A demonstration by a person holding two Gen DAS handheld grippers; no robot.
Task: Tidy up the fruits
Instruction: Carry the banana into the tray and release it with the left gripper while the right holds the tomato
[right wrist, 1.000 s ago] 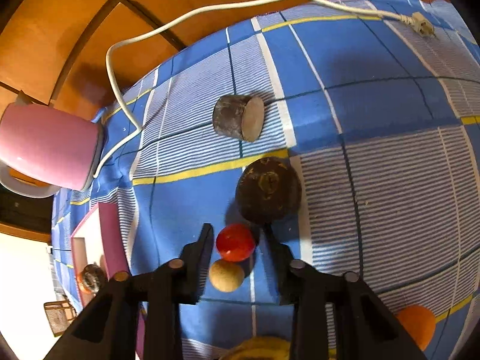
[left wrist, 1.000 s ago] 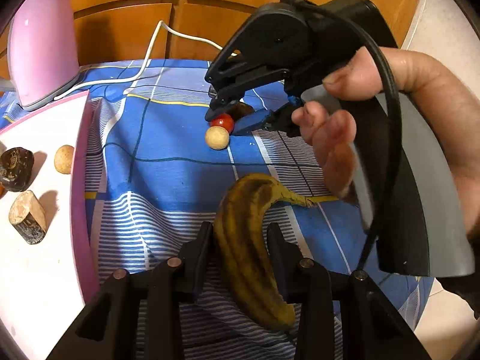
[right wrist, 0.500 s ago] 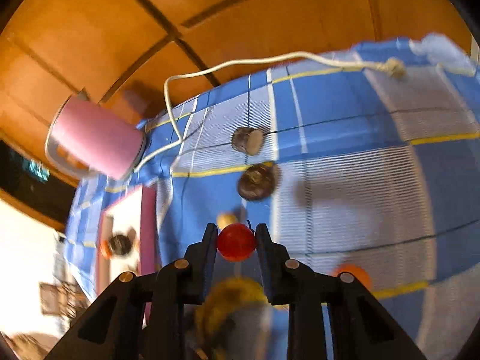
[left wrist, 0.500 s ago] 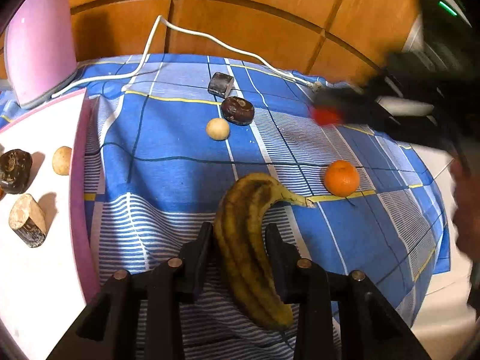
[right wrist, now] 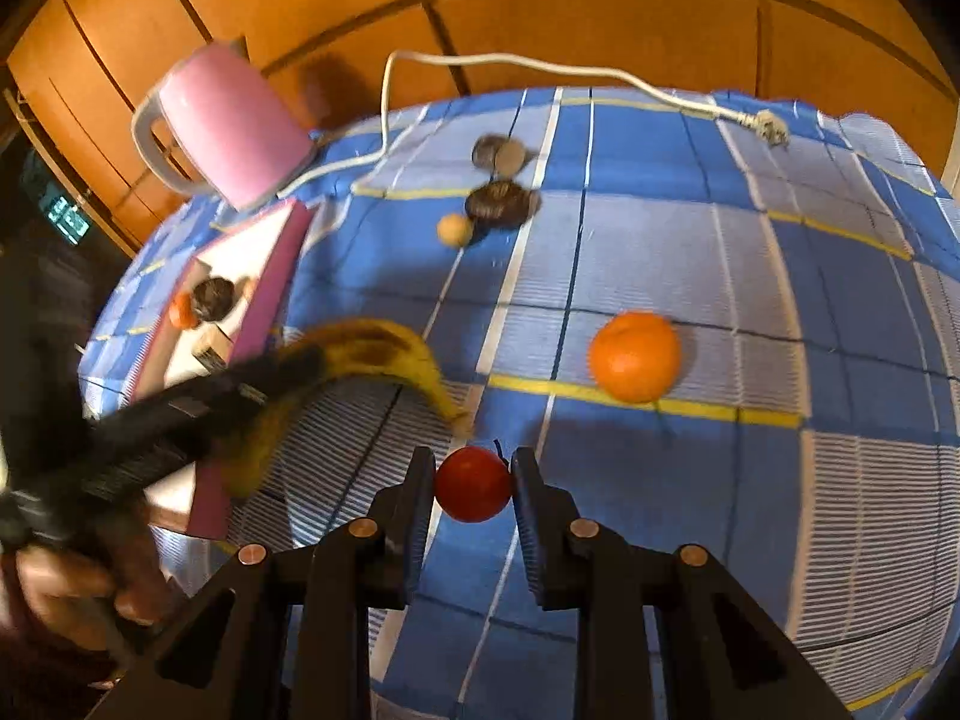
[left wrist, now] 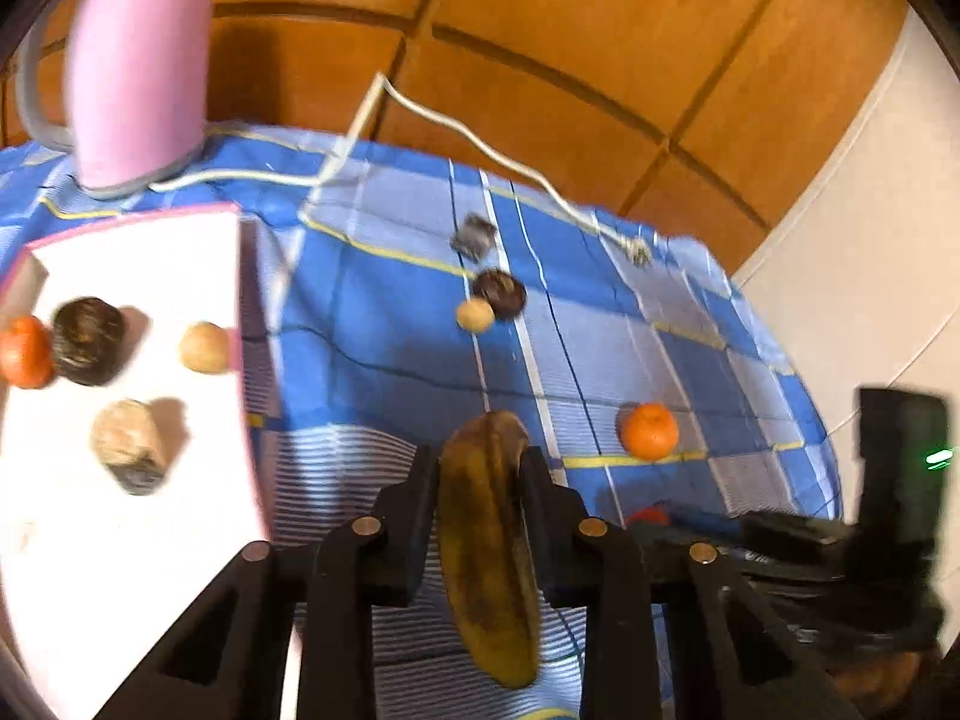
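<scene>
A table dressed in blue check, set against warm wood panelling.

The tablecloth (right wrist: 690,276) is blue with white striped squares and thin yellow lines, and it drapes over the table's far edge. Behind it rises a wall of orange-brown wooden panels (left wrist: 540,42) divided by dark grooves. To the right of the cloth stands a pale, cream-coloured surface (left wrist: 870,252) with faint seams. A pink electric kettle (right wrist: 231,126) with a grey handle sits at the cloth's far left corner, its white cord (right wrist: 540,66) trailing along the back edge to a loose plug. Left of the cloth the room is dark, with a small green-lit display (right wrist: 63,213) glowing there. The light is warm and throws soft shadows on the cloth.
</scene>
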